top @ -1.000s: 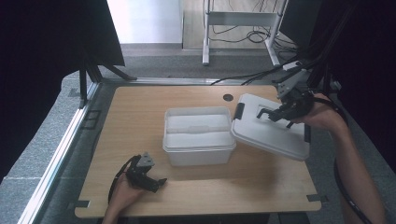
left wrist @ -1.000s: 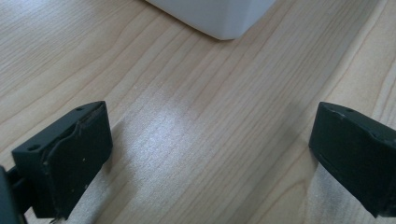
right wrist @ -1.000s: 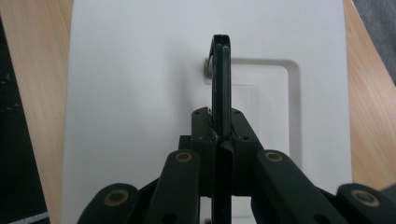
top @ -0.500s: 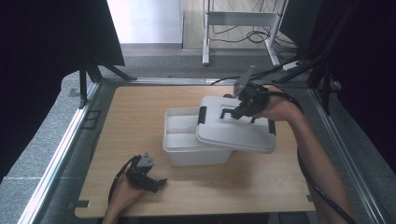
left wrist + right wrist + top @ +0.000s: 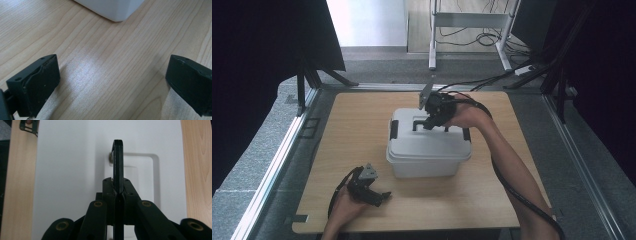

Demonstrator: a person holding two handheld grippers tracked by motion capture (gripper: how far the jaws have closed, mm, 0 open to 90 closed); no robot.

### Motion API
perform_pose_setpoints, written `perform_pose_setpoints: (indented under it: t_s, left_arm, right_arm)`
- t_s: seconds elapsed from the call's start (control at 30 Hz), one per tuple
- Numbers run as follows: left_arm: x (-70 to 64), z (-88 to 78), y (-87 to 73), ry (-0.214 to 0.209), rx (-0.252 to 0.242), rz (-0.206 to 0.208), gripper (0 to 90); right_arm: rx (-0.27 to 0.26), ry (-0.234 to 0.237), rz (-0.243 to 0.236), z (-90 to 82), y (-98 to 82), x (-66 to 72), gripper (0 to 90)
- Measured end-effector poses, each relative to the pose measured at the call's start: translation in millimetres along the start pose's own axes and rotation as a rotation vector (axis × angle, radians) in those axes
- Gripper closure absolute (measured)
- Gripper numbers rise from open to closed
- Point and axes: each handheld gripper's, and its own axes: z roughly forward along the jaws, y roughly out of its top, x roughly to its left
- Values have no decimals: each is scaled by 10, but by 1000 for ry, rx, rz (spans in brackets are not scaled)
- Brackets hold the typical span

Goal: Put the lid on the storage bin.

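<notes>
Right gripper (image 5: 428,121) is clamped on the black handle (image 5: 118,162) of the white lid (image 5: 432,142), its two jaws pressed tight together with the thin handle standing upright between them, as the right gripper view shows. That lid lies over the one white box (image 5: 427,165), which stands near the middle of the wooden table (image 5: 512,200).

Count: one box, one lid, one handle, two black side latches (image 5: 394,129) on the lid's ends, two grippers.

Left gripper (image 5: 379,196) rests low at the table's near left, jaws spread wide with nothing but bare wood between them; in the left gripper view a corner of the box (image 5: 112,10) lies ahead of it, well apart from the jaws.

Edges: the lid's rim overhangs the box walls all round, and from the high view I cannot tell whether it is fully seated. Bare wood runs on every side of the box, widest to the left and along the near edge. The right forearm (image 5: 512,170) crosses the table's right side. A metal rail (image 5: 272,170) runs along the table's left edge.
</notes>
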Motion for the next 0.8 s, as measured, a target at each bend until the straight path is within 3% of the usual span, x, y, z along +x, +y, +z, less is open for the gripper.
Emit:
perform_pose_setpoints:
  t_s: [0.23, 0.33, 0.47, 0.57, 0.63, 0.8]
  left_arm:
    - [-4, 1, 0, 1, -1, -2, 0]
    - [-6, 2, 0, 1, -2, -2, 0]
    - [-8, 1, 0, 1, -2, -2, 0]
    - [-8, 1, 0, 1, -2, -2, 0]
    - [-9, 1, 0, 1, -2, -3, 0]
    - [-9, 1, 0, 1, -2, -3, 0]
  right_arm:
    - [35, 32, -30, 240, 144, 1, 831]
    - [53, 10, -17, 257, 134, -37, 826]
    - [49, 45, -20, 320, 94, -16, 823]
    - [50, 32, -15, 315, 87, -9, 810]
    - [37, 21, -14, 308, 80, 6, 671]
    - [-62, -38, 40, 209, 33, 74, 398]
